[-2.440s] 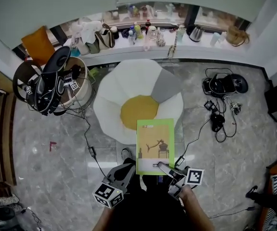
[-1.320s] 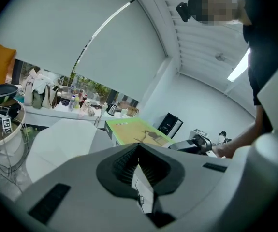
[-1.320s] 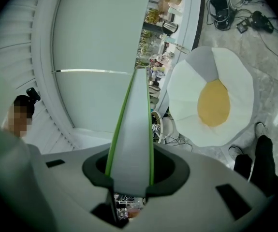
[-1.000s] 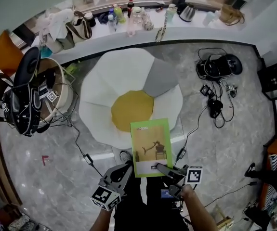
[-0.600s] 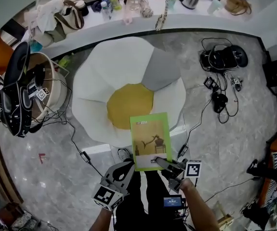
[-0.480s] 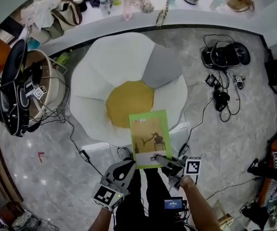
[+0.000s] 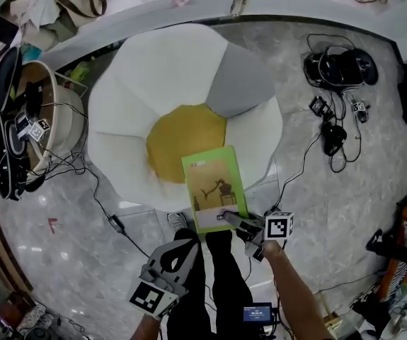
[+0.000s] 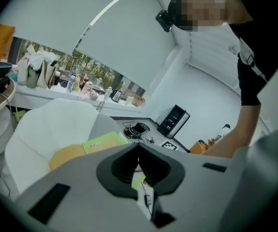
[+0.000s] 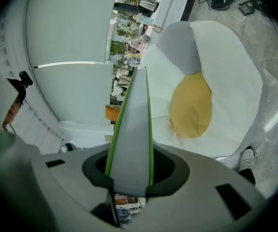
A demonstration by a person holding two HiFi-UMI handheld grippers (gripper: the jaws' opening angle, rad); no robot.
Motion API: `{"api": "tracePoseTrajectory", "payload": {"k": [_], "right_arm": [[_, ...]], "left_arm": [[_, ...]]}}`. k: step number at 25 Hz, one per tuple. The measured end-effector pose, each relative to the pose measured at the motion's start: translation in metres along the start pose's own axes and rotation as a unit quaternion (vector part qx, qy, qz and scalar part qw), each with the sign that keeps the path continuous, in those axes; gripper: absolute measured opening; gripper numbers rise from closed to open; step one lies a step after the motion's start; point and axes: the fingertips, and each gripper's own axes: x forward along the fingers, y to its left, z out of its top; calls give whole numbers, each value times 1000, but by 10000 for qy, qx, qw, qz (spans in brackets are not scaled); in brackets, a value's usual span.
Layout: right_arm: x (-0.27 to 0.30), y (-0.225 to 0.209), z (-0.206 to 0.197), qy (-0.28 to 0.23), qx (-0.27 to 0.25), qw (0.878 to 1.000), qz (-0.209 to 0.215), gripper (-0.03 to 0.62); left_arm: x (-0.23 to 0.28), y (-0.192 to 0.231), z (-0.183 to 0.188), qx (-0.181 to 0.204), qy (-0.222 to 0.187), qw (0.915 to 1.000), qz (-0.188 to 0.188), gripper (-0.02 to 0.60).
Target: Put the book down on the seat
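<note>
The seat (image 7: 125,91) is a low white flower-shaped cushion chair with a yellow centre (image 7: 178,137) and one grey petal (image 7: 242,83). A thin green book (image 7: 214,188) hangs over its front edge, with the far end above the yellow centre. My right gripper (image 7: 230,220) is shut on the book's near edge. In the right gripper view the book (image 9: 131,129) stands edge-on between the jaws of the right gripper (image 9: 129,173), with the seat (image 9: 226,66) beyond. My left gripper (image 7: 187,241) is shut and holds nothing, near my legs. The left gripper view shows the left gripper (image 8: 139,146), the book (image 8: 105,141) and the seat (image 8: 47,124).
A round tub (image 7: 47,119) full of headsets and cables stands left of the seat. Black devices and cables (image 7: 337,66) lie on the marble floor at the right. A ledge (image 7: 146,16) with bags and bottles runs behind. My shoe (image 7: 180,222) touches the seat's front.
The view has closed in on the seat. The book, in the right gripper, has moved forward from the seat's front edge to over the yellow centre. The left gripper has stayed low and shut.
</note>
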Motion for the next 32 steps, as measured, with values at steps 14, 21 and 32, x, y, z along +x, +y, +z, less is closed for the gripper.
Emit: {"api": "tracePoseTrajectory", "payload": {"k": [14,21,32], "right_arm": [[51,-123,36,195,530,9973,-461,147],[73,-170,55,362,590,9935,-903,147],[90,-207,64,522,774,9893,-1118,147]], "left_arm": [[27,18,-62,-673,397,9969,103,12],[33,28,-73,-824,383,9957,154,12],[35,33,-95,-1004,504,9936,149,12]]}}
